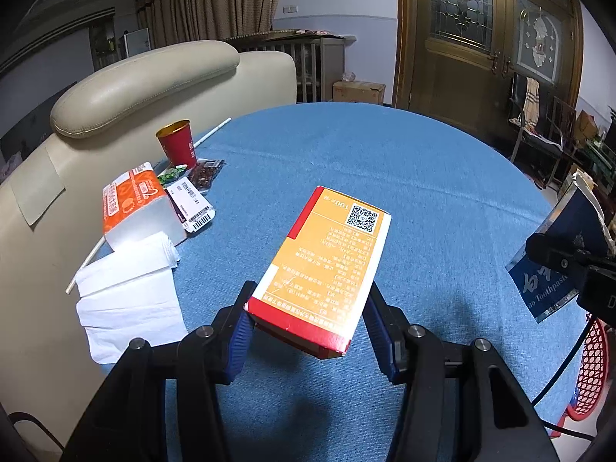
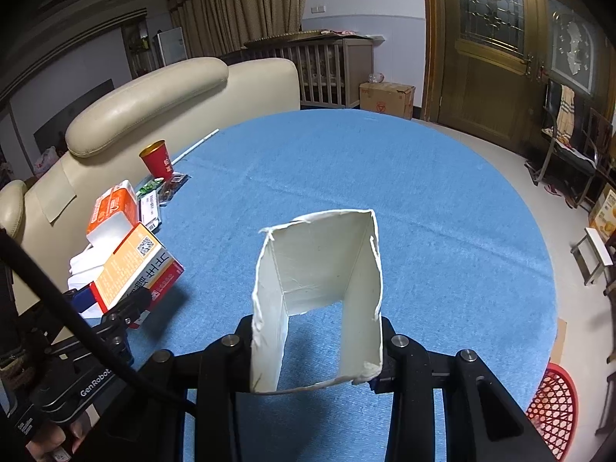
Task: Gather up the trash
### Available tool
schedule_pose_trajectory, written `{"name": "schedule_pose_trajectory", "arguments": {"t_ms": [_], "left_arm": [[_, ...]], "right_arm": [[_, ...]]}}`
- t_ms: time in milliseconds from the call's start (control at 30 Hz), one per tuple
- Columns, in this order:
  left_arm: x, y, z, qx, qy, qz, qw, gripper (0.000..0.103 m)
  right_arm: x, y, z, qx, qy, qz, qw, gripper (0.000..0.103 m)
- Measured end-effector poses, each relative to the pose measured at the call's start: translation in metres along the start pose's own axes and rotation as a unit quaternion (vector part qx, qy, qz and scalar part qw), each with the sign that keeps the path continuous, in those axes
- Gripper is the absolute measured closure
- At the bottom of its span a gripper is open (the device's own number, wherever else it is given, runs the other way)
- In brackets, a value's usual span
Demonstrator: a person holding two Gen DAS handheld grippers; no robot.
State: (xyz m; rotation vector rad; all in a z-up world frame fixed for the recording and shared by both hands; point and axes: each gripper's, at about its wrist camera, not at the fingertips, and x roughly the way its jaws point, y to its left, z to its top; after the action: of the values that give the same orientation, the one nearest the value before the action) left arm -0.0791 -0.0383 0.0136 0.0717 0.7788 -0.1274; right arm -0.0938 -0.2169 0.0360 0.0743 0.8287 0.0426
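Note:
My left gripper (image 1: 310, 300) is shut on an orange and red medicine box (image 1: 327, 261), held by its near end above the blue table (image 1: 404, 161). The same orange box (image 2: 131, 265) shows at the left of the right wrist view. My right gripper (image 2: 315, 331) is shut on a torn-open carton (image 2: 319, 258), white inside and held over the table. In the left wrist view that carton (image 1: 554, 246) shows its dark blue toothpaste print at the right edge. More litter lies at the table's left: a red paper cup (image 1: 177, 142), snack wrappers (image 1: 204, 173) and white tissues (image 1: 127, 300).
An orange tissue pack (image 1: 134, 204) and a thin white stick (image 1: 215, 129) lie by the cup. A cream sofa (image 1: 154, 77) stands behind the table's left edge. A red mesh basket (image 2: 554, 408) sits on the floor at the lower right. Chairs and boxes stand by the wooden door.

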Motion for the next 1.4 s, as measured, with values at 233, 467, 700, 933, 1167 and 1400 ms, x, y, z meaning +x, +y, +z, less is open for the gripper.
{"name": "schedule_pose_trajectory", "arguments": {"t_ms": [233, 467, 700, 933, 1167, 1400], "left_arm": [[0.002, 0.002, 0.0, -0.003, 0.0, 0.0, 1.0, 0.047], [0.002, 0.006, 0.002, -0.003, -0.003, 0.004, 1.0, 0.048], [-0.001, 0.006, 0.002, -0.006, -0.004, 0.006, 1.0, 0.048], [-0.002, -0.004, 0.005, -0.005, -0.007, 0.001, 1.0, 0.048], [-0.013, -0.054, 0.007, 0.028, -0.024, -0.034, 0.9987, 0.048], [-0.023, -0.132, 0.0, 0.095, -0.031, -0.088, 0.9912, 0.048]], "right_arm": [[0.001, 0.0, 0.0, 0.002, 0.001, -0.001, 1.0, 0.063], [0.002, 0.002, 0.002, 0.0, 0.001, 0.001, 1.0, 0.063], [-0.001, 0.001, 0.0, 0.001, 0.0, 0.002, 1.0, 0.063], [-0.006, -0.006, -0.001, 0.004, -0.004, 0.001, 1.0, 0.063], [-0.039, -0.054, -0.016, 0.036, -0.024, -0.035, 0.998, 0.063], [-0.084, -0.15, -0.066, 0.117, -0.026, -0.117, 0.986, 0.063]]}}
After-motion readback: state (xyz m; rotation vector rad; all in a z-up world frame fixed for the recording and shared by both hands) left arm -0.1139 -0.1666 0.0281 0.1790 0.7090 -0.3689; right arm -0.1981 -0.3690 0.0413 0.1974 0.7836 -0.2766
